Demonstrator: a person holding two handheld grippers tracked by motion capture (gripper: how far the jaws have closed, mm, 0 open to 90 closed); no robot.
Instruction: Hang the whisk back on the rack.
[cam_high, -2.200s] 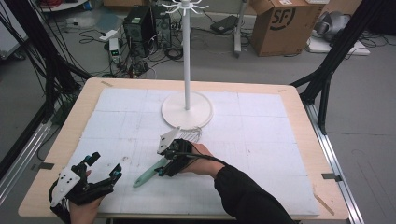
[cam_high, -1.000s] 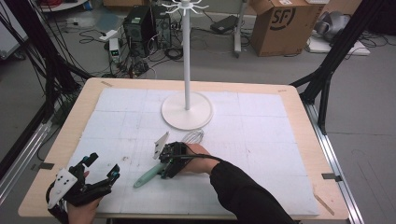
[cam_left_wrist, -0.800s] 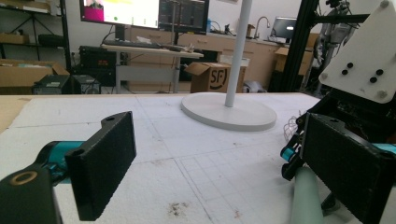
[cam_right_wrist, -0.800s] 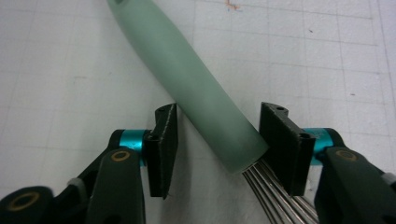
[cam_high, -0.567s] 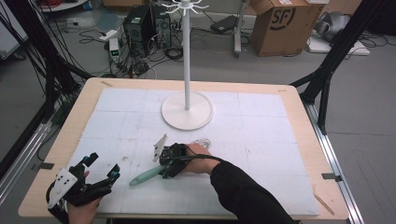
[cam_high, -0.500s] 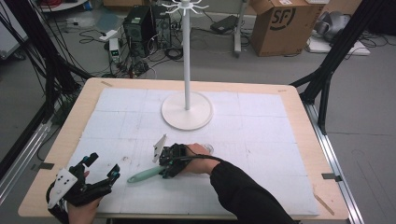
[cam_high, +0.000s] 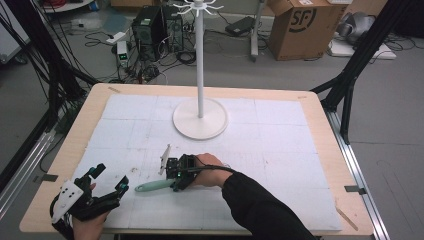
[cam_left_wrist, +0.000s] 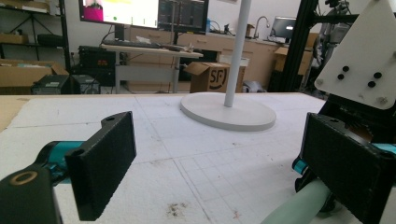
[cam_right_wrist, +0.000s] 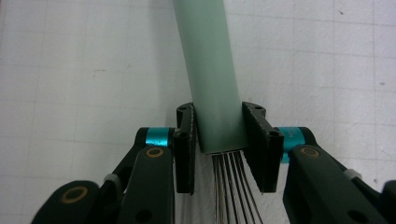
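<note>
A whisk with a mint-green handle (cam_high: 152, 186) lies low over the white foam mat, handle pointing left. My right gripper (cam_high: 176, 181) is shut on it. In the right gripper view both jaws press the handle (cam_right_wrist: 208, 70) at its end, where the thin wires (cam_right_wrist: 231, 186) come out toward the camera, the right gripper (cam_right_wrist: 219, 135) just above the mat. My left gripper (cam_high: 111, 179) rests open at the front left, a short way from the handle tip. In the left gripper view the left gripper (cam_left_wrist: 224, 158) holds nothing, and the handle (cam_left_wrist: 299, 207) shows behind its right jaw.
A white stand with a round base (cam_high: 200, 118) and a tall pole rises at the middle back of the mat (cam_high: 280, 150). The same base (cam_left_wrist: 229, 109) lies ahead in the left gripper view. Wooden table edges frame the mat; cables, boxes and black frame legs surround the table.
My right gripper has carried the whisk a little toward the front left, and the handle now lies flatter, pointing left. The left gripper has stayed in place, open.
</note>
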